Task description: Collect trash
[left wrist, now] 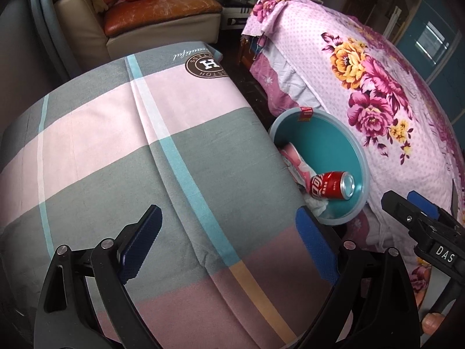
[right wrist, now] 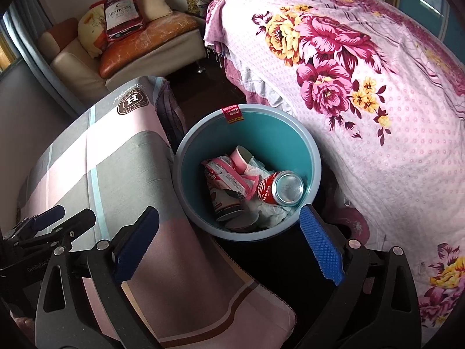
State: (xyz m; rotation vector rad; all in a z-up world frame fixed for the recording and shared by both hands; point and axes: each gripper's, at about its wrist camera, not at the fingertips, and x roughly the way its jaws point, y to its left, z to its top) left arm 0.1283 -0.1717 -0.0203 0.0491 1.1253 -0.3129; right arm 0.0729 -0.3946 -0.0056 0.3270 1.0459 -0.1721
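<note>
A round bin (right wrist: pixel 316 157), teal inside with a pale blue rim, stands on the floor between a plaid-covered surface and a bed. In it lie a red soda can (right wrist: pixel 279 189), pink snack wrappers (right wrist: pixel 229 174), a pink paper cup (right wrist: pixel 242 155) and crumpled white tissue (right wrist: pixel 270 212). My right gripper (right wrist: pixel 229 215) hangs open over the bin's near rim with nothing between its blue pads. My left gripper (left wrist: pixel 229 226) is open and empty over the plaid cloth. From there the bin (left wrist: pixel 363 160) and the can (left wrist: pixel 331 184) show to the right.
The plaid pink-and-grey cloth (left wrist: pixel 116 145) covers a raised surface left of the bin. A bed with a floral pink cover (right wrist: pixel 363 87) fills the right. A leather sofa (right wrist: pixel 145 43) with cushions stands at the back. Dark floor shows between them.
</note>
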